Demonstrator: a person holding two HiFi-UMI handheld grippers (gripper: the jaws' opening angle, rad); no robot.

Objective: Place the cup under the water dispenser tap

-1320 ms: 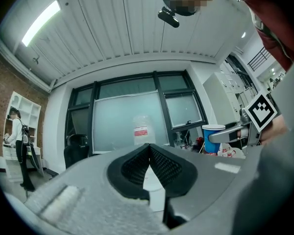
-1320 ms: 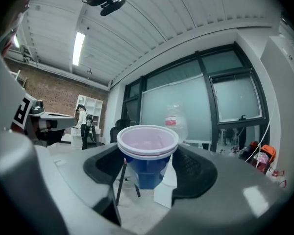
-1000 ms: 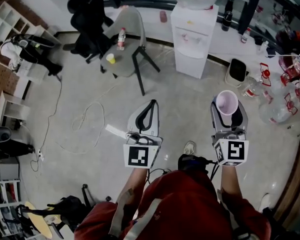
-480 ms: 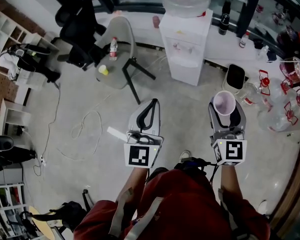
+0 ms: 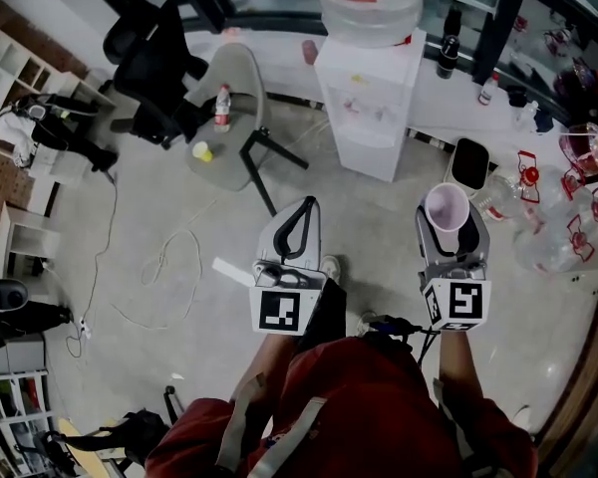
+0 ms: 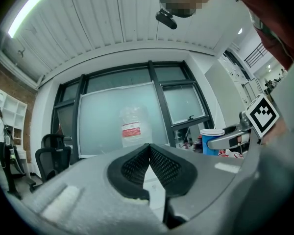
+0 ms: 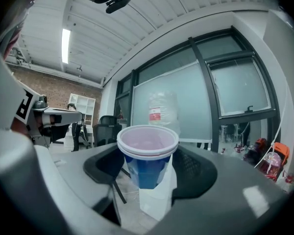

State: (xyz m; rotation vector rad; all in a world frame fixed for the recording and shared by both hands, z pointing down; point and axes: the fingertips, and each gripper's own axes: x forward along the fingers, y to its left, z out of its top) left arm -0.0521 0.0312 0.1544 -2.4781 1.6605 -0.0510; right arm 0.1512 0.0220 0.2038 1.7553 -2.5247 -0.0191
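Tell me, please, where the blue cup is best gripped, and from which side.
Grip the cup by its tapered wall below the rim, level from the side, as the right gripper holds it: it stands upright, mouth up, rim flaring above the jaws.

Grey chair [image 5: 242, 76] carries a water bottle [image 5: 220, 108] and a yellow cup [image 5: 201, 152]. Black office chair [image 5: 159, 63] stands just left of it, white cable [image 5: 167, 257] on the floor nearby.

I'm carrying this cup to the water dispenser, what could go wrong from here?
1. The blue plastic cup stands upright in the right gripper, held only by its lower body; it might tilt or slip out.
2. A loose white cable and white power strip lie on the floor at left, and clear plastic bottles right of the white water dispenser; a stumble seems possible.
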